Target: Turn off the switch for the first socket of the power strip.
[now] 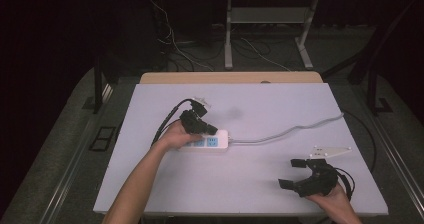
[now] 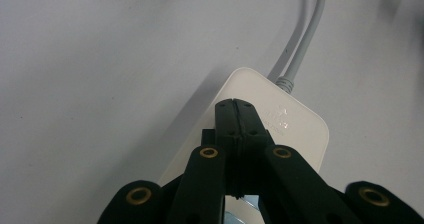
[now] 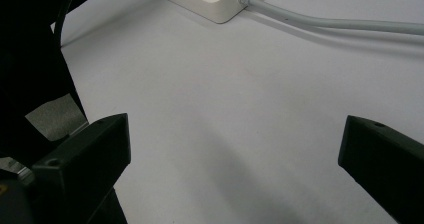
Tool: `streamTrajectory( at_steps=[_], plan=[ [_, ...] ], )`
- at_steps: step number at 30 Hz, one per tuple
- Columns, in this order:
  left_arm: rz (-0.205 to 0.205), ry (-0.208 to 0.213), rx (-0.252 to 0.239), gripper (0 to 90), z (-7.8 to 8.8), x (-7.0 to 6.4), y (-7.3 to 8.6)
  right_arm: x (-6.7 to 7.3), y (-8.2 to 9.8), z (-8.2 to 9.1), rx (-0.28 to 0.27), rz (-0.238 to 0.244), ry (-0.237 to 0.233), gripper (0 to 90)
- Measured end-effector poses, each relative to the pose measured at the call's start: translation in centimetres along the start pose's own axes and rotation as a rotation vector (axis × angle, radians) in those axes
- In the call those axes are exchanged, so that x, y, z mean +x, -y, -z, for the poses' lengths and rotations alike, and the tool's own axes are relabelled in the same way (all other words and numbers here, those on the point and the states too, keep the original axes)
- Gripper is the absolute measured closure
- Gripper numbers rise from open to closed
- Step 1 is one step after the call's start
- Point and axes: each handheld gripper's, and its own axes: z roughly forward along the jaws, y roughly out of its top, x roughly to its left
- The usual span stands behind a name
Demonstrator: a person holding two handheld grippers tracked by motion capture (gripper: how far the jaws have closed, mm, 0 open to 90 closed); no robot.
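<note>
Currently on the white table (image 1: pixel 260 184): one white power strip (image 1: pixel 212 142), lying flat left of the table's centre, long axis running left to right, blue-faced sockets upward. Left gripper (image 1: pixel 212 130), black, held in the person's left hand (image 1: pixel 176 135), sits on top of the strip; in the left gripper view its jaws are pressed together with nothing between them, tips over the strip's (image 2: pixel 290 119) cable end. Grey cable (image 1: pixel 295 129), one, leaves the strip's right end and winds across the table toward the right edge; in the left gripper view it (image 2: pixel 305 39) exits at a ribbed collar. Right gripper (image 1: pixel 292 173), black with a grey three-cornered plate, held in the person's right hand (image 1: pixel 332 200) near the table's front right corner, well apart from the strip; jaws spread wide, holding nothing, bare table surface between them in the right gripper view.
</note>
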Motion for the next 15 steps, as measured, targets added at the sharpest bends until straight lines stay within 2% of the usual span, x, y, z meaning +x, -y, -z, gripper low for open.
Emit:
streamTrajectory(
  at_steps=[9,11,12,13,15],
  plan=[
    [-0.007,-0.017,0.01,89.4,0.0,-0.3,-0.2,-0.1,0.0,0.1,-0.008,-0.004,0.001,0.2],
    [-0.013,-0.037,0.013,89.4,0.1,-0.6,-0.3,-0.1,0.0,0.1,-0.008,-0.007,0.003,0.2],
    [-0.01,-0.043,-0.006,89.4,0.4,-0.8,-0.4,-0.1,0.0,0.1,-0.009,-0.008,0.004,0.2],
    [-0.027,-0.073,-0.001,89.4,0.7,-1.1,-0.6,-0.1,0.0,0.1,-0.012,-0.008,0.003,0.2],
    [-0.035,-0.081,-0.015,89.4,1.3,-1.3,-0.7,-0.1,0.0,0.2,-0.015,-0.01,0.002,0.2]
  ],
)
